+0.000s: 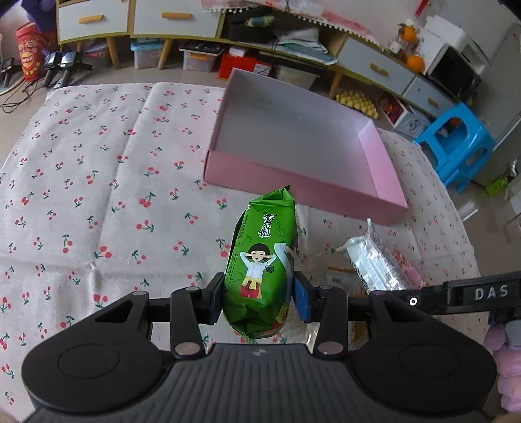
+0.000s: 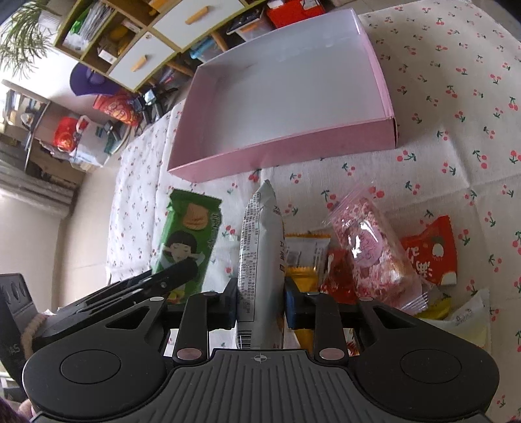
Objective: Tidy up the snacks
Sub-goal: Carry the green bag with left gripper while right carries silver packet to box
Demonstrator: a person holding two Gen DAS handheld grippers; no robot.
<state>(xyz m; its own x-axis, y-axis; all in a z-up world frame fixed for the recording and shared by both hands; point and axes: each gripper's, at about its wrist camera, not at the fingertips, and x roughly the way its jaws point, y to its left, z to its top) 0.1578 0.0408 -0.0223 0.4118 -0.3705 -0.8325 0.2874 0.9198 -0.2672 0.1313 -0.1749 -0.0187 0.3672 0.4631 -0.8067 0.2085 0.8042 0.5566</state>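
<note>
Cherry-print tablecloth (image 1: 97,169) — cluttered cabinets (image 1: 136,19) behind

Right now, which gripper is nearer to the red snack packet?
Right. The right gripper, shut on a grey packet, has the red packet just beyond its right side. The left gripper, holding the green packet, is farther left.

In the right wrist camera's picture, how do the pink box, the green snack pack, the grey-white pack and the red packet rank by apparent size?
1. pink box
2. grey-white pack, though it is nearest the camera
3. green snack pack
4. red packet
</note>
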